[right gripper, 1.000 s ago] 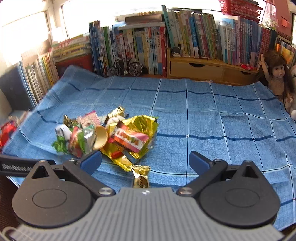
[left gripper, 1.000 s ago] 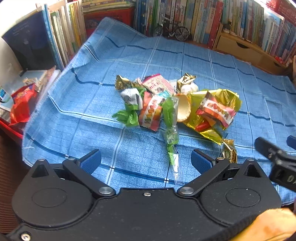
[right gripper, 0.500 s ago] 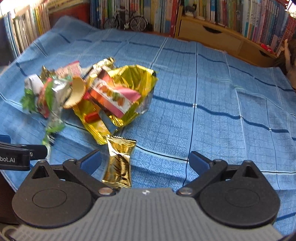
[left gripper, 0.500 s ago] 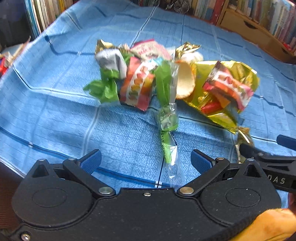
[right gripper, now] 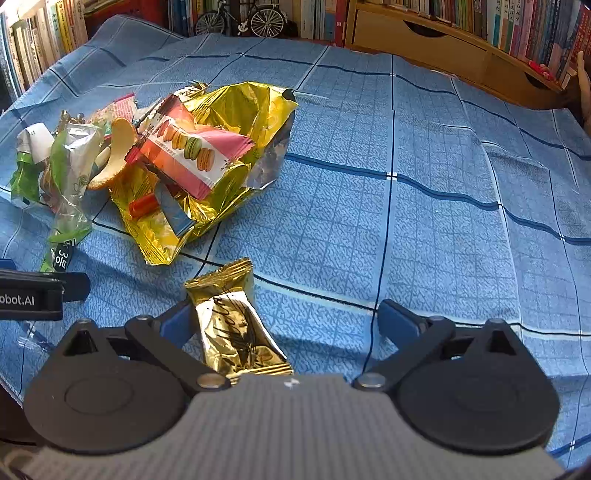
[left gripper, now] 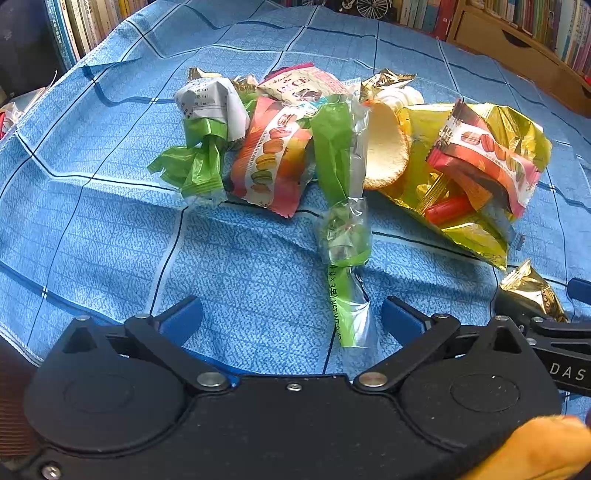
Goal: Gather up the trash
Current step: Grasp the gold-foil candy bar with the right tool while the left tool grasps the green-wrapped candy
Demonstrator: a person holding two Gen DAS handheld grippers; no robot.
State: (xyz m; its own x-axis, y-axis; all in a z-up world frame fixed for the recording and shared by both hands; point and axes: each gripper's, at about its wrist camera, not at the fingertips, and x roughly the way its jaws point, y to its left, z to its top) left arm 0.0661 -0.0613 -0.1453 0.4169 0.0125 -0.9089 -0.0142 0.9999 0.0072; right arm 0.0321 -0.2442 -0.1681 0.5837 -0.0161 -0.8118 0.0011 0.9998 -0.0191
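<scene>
A heap of wrappers lies on the blue checked cloth [left gripper: 110, 229]. The long green and clear wrapper [left gripper: 341, 236] points toward my left gripper [left gripper: 291, 319], which is open with the wrapper's near end between its fingers. Behind it lie a macaron wrapper [left gripper: 273, 162], a white paper cup [left gripper: 384, 146] and a gold foil bag [right gripper: 240, 122]. A small gold candy packet [right gripper: 236, 325] lies between the open fingers of my right gripper [right gripper: 286, 321], close to the left finger. The same gold candy packet [left gripper: 532, 291] shows at the right edge of the left wrist view.
Rows of books [right gripper: 517, 26] line the far side, with a wooden drawer unit [right gripper: 424, 48] and a small model bicycle [right gripper: 243, 20]. Bare blue cloth [right gripper: 424, 221] stretches to the right of the heap. The cloth's near edge [left gripper: 22, 343] hangs at lower left.
Both grippers have moved forward and down toward the heap. The green wrapper's end now lies between the left fingers, and the gold packet between the right fingers.
</scene>
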